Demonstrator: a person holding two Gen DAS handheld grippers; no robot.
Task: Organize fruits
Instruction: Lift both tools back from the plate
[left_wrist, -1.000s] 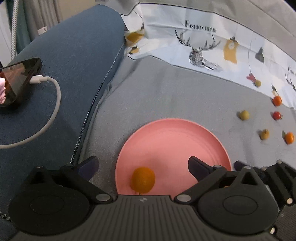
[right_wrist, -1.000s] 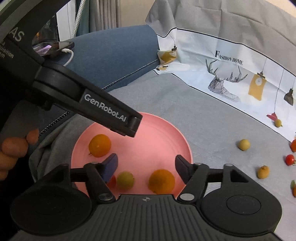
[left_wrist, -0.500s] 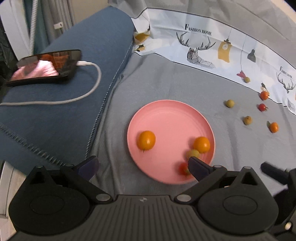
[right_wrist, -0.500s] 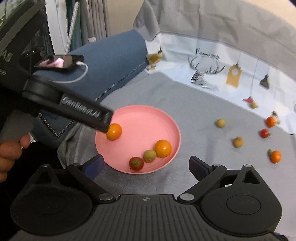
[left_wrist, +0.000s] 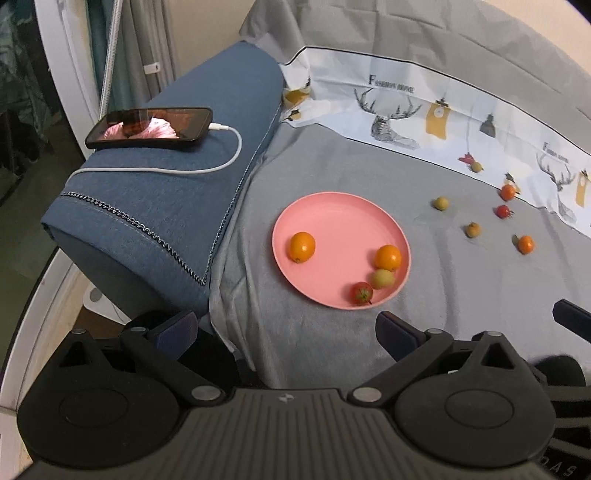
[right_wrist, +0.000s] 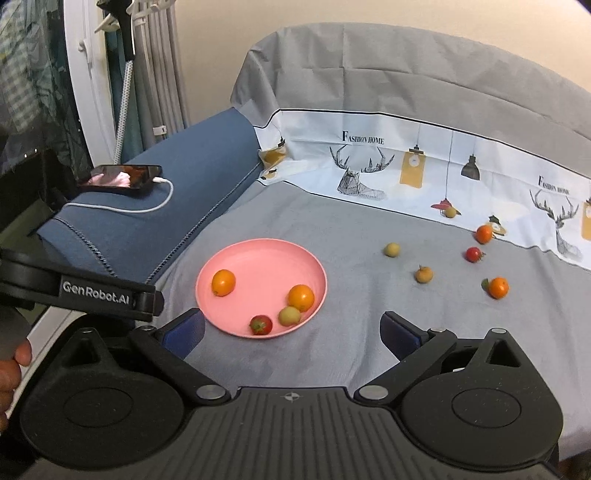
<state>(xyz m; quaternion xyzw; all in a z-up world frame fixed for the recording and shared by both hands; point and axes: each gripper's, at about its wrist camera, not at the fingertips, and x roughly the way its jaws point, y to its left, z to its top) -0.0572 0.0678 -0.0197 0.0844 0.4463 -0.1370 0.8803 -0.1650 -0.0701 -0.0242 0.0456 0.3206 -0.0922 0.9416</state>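
Observation:
A pink plate (left_wrist: 343, 225) (right_wrist: 258, 264) lies on the grey cloth and holds two orange fruits (left_wrist: 302, 246) (right_wrist: 301, 297), a yellow-green fruit (left_wrist: 382, 278) and a red one (left_wrist: 361, 293). Several small loose fruits lie to its right, among them a green one (right_wrist: 391, 249), a red one (right_wrist: 473, 254) and an orange one (right_wrist: 498, 287). My left gripper (left_wrist: 286, 328) is open and empty, back from the plate's near edge. My right gripper (right_wrist: 291, 332) is open wide with nothing between its fingers, also short of the plate.
A phone (left_wrist: 151, 127) on a white charging cable rests on the blue cushion (left_wrist: 166, 206) left of the plate. A white printed cloth (right_wrist: 406, 166) runs along the back. The left gripper's arm (right_wrist: 110, 295) and a person's hand (right_wrist: 14, 365) sit at the right view's left edge.
Both grippers have drawn back and upward from the plate, so the whole plate and the loose fruits now show. The right gripper's jaws have widened, leaving the fruits on the plate.

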